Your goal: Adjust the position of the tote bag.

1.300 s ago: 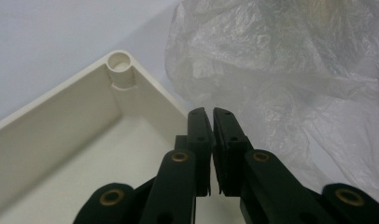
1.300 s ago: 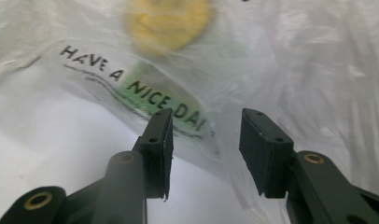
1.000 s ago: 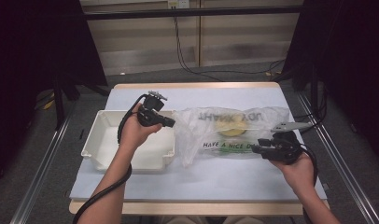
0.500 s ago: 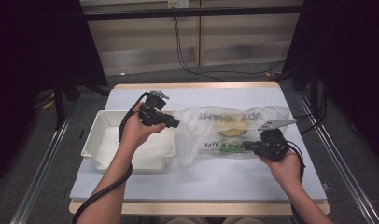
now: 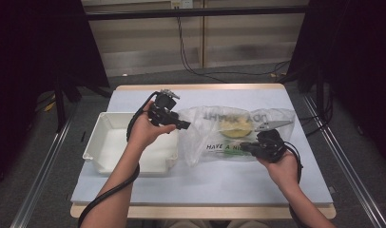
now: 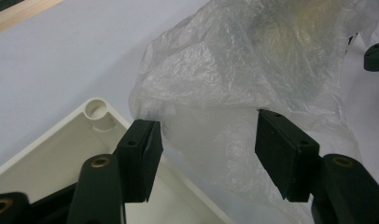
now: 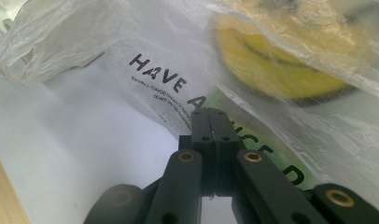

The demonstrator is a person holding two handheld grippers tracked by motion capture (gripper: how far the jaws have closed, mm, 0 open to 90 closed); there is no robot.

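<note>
This looks like a lab or recording studio set up for capturing handling work, not a home. The table [image 5: 200, 183], its top covered in plain pale sheeting with a wooden edge, stands alone as the landmark. To either side of the table hang dark curtains [image 5: 34, 61]. Beyond the table a black bar [image 5: 196, 13] crosses overhead, and cables [image 5: 191, 57] trail down a bare panelled wall onto grey floor. Metal rails [image 5: 43, 180] run along the table's flanks.

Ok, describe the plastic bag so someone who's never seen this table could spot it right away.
On the pale blue table, right of the white tray, lies a crumpled clear plastic bag. Unlike the plain tray, it carries black "HAVE A NICE" lettering and holds something round and yellow.
</note>
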